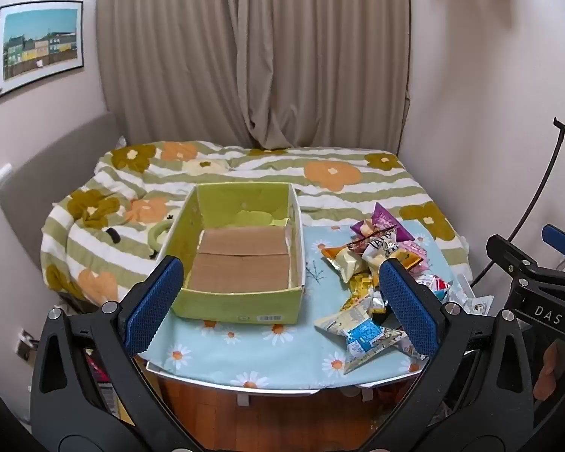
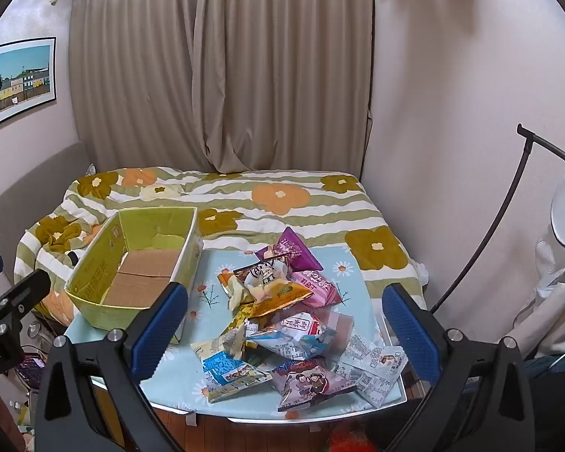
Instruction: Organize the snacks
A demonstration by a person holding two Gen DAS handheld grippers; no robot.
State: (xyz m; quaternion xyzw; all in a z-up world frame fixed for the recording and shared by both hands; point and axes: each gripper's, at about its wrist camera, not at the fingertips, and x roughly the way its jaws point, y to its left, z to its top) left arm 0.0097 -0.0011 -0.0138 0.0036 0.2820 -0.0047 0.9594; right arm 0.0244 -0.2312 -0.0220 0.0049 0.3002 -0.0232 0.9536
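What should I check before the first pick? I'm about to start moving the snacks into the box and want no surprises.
1. Left gripper open and holding nothing: ok.
2. Right gripper open and holding nothing: ok.
3. Box has room; only its cardboard floor shows: ok.
4. Box upright on the table, left of the snacks: ok.
5. Snacks separated for a single pick: not ok, they overlap in a pile.
6. Packets all sealed: cannot tell.
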